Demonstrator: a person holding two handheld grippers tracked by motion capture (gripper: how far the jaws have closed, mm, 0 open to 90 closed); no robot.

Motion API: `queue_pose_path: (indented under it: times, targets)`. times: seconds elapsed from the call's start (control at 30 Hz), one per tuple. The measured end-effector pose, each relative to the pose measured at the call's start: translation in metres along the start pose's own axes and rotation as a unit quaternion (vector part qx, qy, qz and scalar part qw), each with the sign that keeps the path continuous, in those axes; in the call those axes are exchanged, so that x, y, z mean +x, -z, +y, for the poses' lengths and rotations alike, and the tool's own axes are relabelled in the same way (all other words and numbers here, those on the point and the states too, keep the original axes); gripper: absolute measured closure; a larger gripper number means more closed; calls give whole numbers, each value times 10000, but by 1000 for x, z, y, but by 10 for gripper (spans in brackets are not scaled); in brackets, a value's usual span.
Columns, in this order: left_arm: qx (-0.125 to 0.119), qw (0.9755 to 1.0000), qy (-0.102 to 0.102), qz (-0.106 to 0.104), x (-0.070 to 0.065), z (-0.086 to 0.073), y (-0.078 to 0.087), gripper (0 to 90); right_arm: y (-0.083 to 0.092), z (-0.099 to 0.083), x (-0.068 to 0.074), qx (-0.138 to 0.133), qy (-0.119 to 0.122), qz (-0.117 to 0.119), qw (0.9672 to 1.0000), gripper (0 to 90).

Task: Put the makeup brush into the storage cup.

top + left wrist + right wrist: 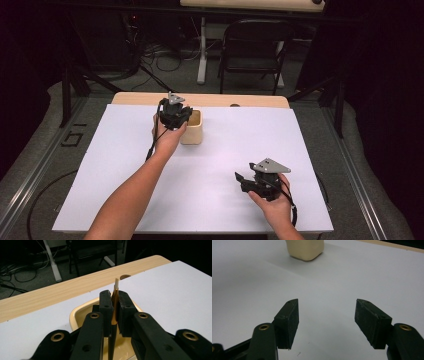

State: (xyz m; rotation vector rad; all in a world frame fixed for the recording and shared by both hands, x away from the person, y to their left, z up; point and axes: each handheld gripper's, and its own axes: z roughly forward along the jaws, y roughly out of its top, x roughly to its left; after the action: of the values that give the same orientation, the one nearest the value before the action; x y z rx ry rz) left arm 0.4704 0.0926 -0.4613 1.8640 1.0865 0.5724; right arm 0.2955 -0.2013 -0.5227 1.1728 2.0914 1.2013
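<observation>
Above cup (80,312) | left hand-held gripper (115,306) clamps brush (115,297) upright | right hand-held gripper (327,322) agape

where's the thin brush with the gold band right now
In the left gripper view, the thin black brush with a gold band stands clamped in the left hand-held gripper, above the cream square cup.
</observation>
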Motion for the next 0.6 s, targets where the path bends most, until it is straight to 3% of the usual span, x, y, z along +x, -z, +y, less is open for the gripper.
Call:
queue_pose_path:
  times: [0.4,0.6]
  targets:
    - [29,10000,51,21,4,-5,1,825,-1,0,0,20,30,19,10000,361]
    - [-23,9999,102,16,9,-8,5,651,-1,0,0,13,65,9,10000,361]
